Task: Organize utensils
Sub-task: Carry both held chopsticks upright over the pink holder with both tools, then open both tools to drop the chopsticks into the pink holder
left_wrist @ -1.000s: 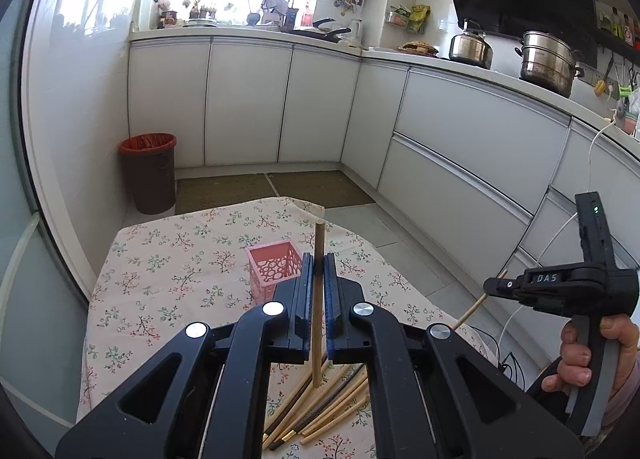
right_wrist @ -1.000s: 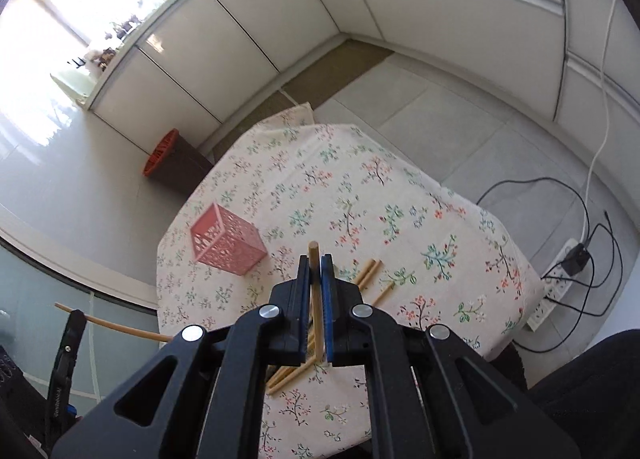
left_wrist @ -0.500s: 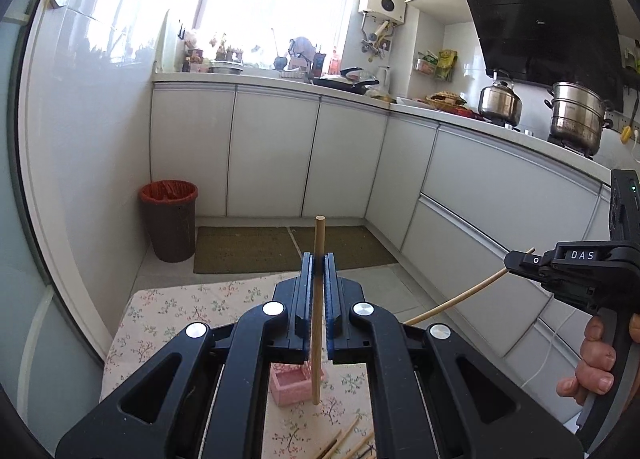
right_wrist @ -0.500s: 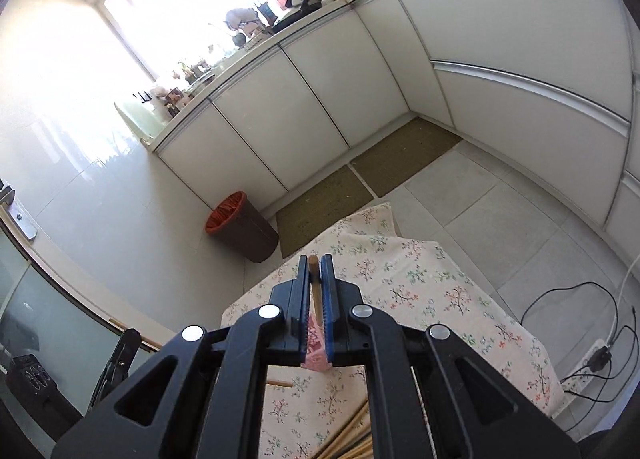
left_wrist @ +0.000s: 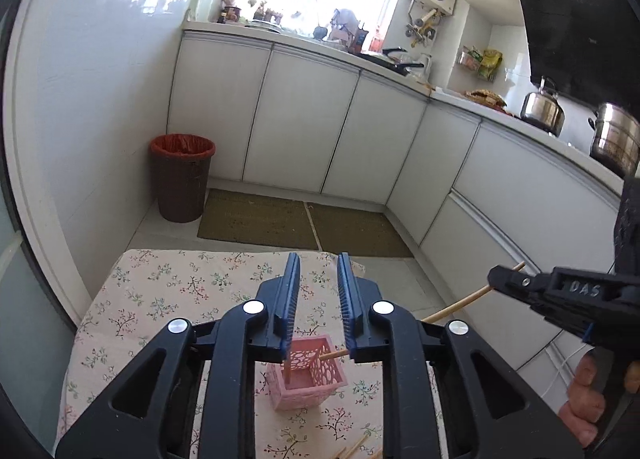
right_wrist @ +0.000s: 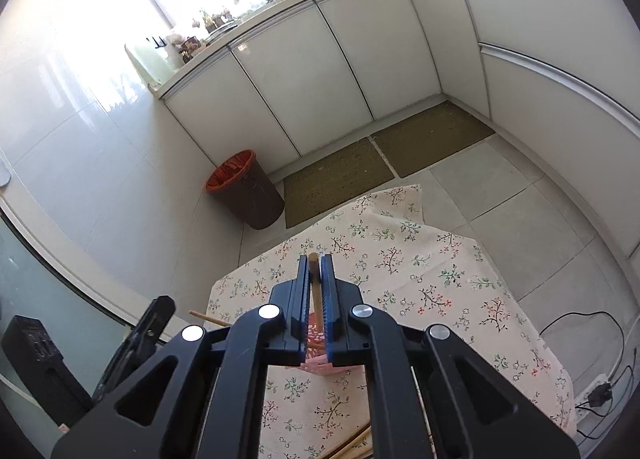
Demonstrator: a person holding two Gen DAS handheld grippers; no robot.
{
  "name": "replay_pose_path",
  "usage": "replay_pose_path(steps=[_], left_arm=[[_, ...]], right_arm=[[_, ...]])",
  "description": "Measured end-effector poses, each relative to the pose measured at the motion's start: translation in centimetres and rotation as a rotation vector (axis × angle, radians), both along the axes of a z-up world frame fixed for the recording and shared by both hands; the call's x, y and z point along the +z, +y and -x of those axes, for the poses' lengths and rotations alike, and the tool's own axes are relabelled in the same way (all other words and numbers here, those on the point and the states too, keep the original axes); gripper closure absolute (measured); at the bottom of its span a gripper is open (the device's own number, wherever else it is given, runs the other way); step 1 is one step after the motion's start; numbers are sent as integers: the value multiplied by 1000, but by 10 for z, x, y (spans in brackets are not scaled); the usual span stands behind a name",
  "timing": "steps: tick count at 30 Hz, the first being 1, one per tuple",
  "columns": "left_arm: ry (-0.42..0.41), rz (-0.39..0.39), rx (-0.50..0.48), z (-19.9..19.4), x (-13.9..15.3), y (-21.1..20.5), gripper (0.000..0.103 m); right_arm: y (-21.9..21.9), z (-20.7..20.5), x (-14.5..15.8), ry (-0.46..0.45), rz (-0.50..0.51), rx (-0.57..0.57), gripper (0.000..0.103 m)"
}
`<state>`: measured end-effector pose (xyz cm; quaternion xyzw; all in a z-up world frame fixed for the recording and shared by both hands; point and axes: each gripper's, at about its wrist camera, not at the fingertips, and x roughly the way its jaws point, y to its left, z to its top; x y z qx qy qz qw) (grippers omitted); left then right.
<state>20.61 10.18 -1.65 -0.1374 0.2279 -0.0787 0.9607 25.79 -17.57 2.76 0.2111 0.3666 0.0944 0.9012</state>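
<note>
With our left gripper (left_wrist: 318,307) spread wide and empty above the pink basket (left_wrist: 306,377) on the worktop (left_wrist: 160,299), we should lower the chopstick (right_wrist: 315,287) pinched in our right gripper (right_wrist: 316,307) upright into it.

black frame | blue fingers (left_wrist: 289,299) | silver screws | "DAS" marking

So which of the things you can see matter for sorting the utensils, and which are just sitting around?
Part of the job:
- pink basket
- chopstick in the basket
- chopstick held by the right gripper
- loose chopsticks on the table
- left gripper, open

Just lying about:
- red-lined bin
- floor mats
- pots
- power strip
</note>
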Motion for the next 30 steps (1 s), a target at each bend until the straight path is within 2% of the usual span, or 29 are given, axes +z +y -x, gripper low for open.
replay_pose_path(steps=[3,7,12,15,16,20,23,26,28,30], left_arm=[[-27,58,29,7,7,13,74],[-33,86,57,12,10,26,71],[-9,111,81,11,5,37,69],[-4,102,85,12,6,37,67],[-4,96,85,13,5,37,66],[-5,61,90,17,8,31,63],[-13,45,86,24,12,25,56],[-20,16,90,32,16,16,44],[-20,-8,92,38,18,8,35],[-14,-34,92,43,17,1,31]], right_arm=[[10,-5,-6,2,21,20,97],[23,-9,-12,3,50,35,97],[38,-21,-24,17,90,51,97],[46,-25,-32,26,129,72,93],[47,-24,-34,28,135,69,91],[39,-14,-31,1,155,32,67],[31,-2,-25,-17,181,11,60],[23,14,-20,-32,199,-10,50],[18,25,-18,-42,217,-24,47],[13,36,-17,-49,229,-40,42]])
